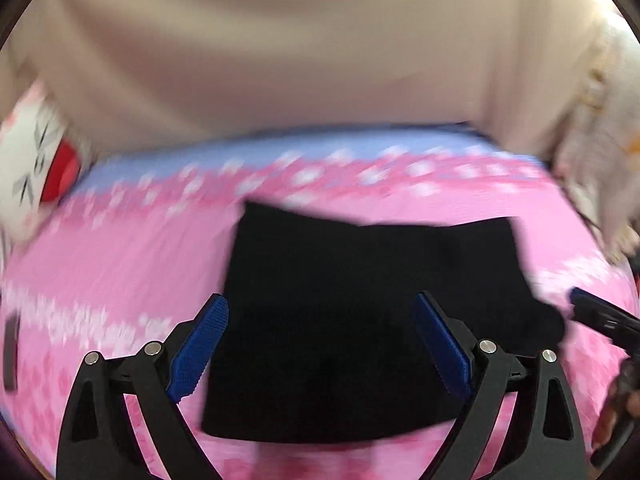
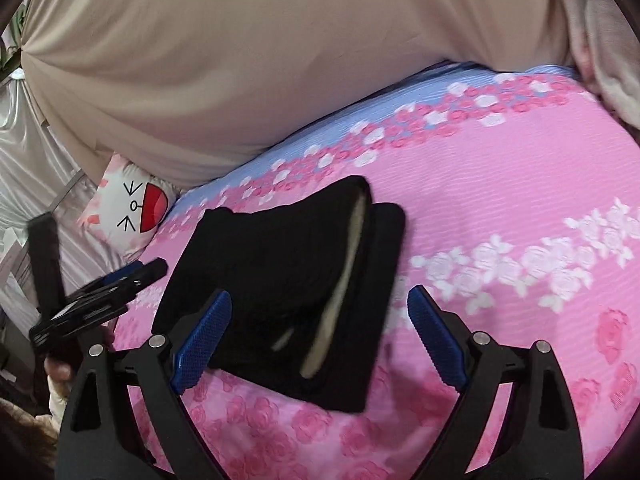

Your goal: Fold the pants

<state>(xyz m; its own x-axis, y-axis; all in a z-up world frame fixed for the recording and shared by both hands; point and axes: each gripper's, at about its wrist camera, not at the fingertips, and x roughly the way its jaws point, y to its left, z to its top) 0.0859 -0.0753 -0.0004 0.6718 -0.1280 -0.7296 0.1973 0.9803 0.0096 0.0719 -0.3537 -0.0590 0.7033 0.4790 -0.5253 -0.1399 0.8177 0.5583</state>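
Lying as a compact black knitted bundle of folded pants (image 2: 288, 280) on the pink rose-printed bedspread (image 2: 500, 184), toward the middle and short of the blue-striped far edge, with pale lining showing along one open fold. Judging from that stacked shape, folding nearly or fully done, bundle probably left there as a finished pile. Hovering just above and in front of the bundle with blue ribbed pads spread wide and gripping nothing: right gripper (image 2: 320, 332), one pad overlapping the bundle's near-left corner in view, actual contact not determinable. Likewise spread wide and empty: left gripper (image 1: 322, 344), framing the same black pants (image 1: 360, 312) between its fingers, probably backing off or checking the result. Showing at the left of the right wrist view as a dark side-on shape: the left gripper again, its opening hard to read from there. Leaning at the bedspread's far-left corner: a white cartoon-face pillow with red mouth (image 2: 136, 210). Filling the upper part of both views: beige draped cloth (image 2: 240, 60), its nature unclear. Smearing the left wrist view badly: motion blur, hiding fold edges and fabric detail; bundle's underside and layer count hidden.
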